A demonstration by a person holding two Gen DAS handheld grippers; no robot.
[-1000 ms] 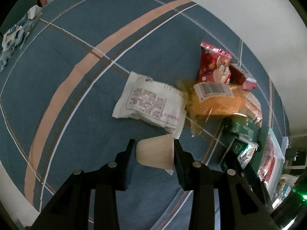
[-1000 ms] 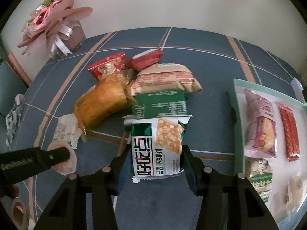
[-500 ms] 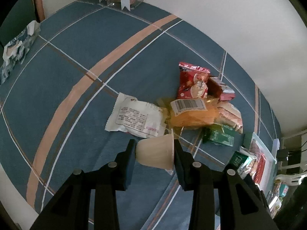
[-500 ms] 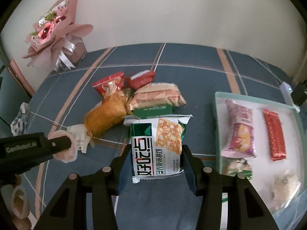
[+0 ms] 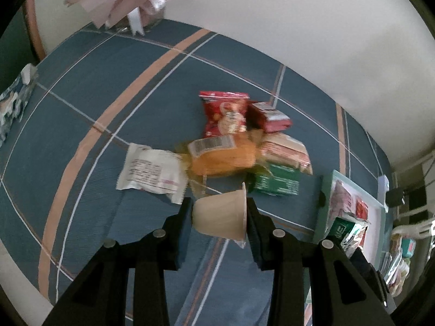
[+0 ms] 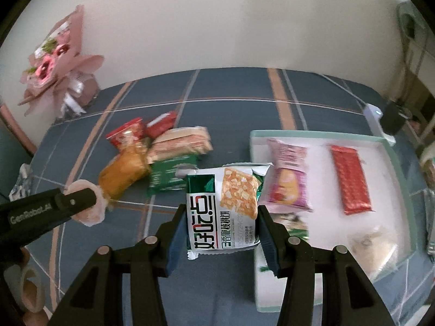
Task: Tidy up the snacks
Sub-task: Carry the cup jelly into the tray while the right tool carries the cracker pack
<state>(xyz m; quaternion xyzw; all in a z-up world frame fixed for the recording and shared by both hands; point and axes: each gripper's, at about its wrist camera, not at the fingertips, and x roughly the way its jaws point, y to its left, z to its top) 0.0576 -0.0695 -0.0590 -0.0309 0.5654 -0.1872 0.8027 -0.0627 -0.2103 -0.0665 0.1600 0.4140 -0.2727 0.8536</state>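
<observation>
Both loads have risen since a second ago: the snack pile on the blue plaid cloth [image 5: 81,125] looks smaller and farther below in both wrist views, and the tray [image 6: 391,146] now sits fuller in the right view. Left hand-held gripper [image 5: 218,217] is clamped on a beige pudding cup [image 5: 220,217], lying sideways between the pads, off the cloth, above its near edge. Cup looks light, thin-walled, easily crushed; hold across base and rim seems sound, with gentle pressure. Right hand-held gripper [image 6: 221,222] is clamped on a green-and-white biscuit packet [image 6: 223,209], held upright by its side edges, above the tray's left rim. Packet looks light, air-puffed, slick; contents probably brittle. Both grippers point steeply down. Remaining pile, orange bread bag [image 5: 223,157] included, lies mid-cloth, left of the tray.
</observation>
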